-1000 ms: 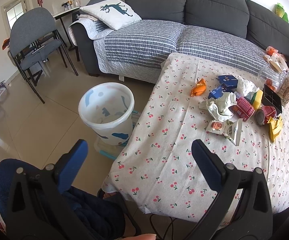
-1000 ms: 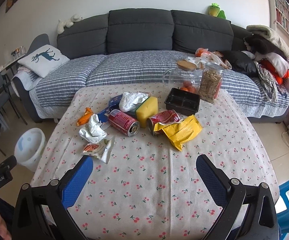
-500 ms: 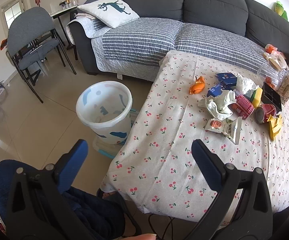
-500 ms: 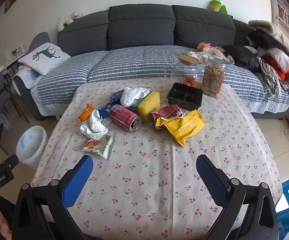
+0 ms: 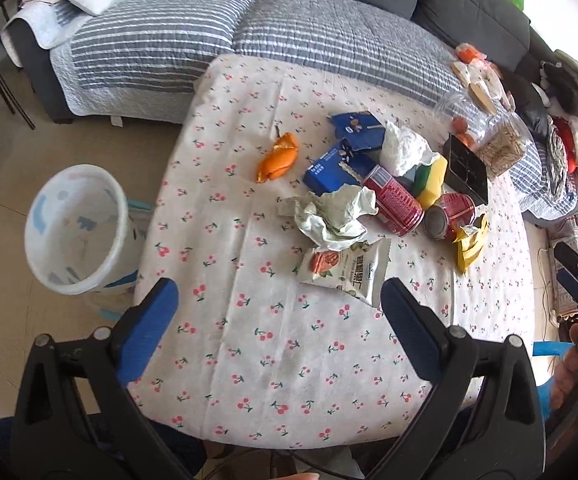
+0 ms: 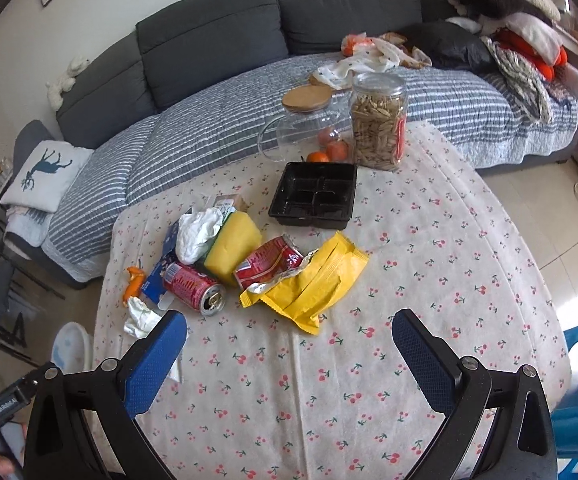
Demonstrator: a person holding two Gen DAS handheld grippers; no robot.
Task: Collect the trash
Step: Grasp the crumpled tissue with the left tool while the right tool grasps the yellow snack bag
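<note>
Both grippers, left [image 5: 275,300] and right [image 6: 289,332], were spread wide, empty, above the table's [image 6: 449,280] near edge. Trash sat mid-table: snack packet [image 5: 345,270] closest to left, yellow bag [image 6: 313,276] closest to right, cans [image 6: 193,286] alongside. Risk: cans lay on their sides and could roll if nudged; thin wrappers could slip a pinch. Bin [image 5: 75,224] on the floor was clear only in left view; jars [image 6: 377,124] clearer in right.
</note>
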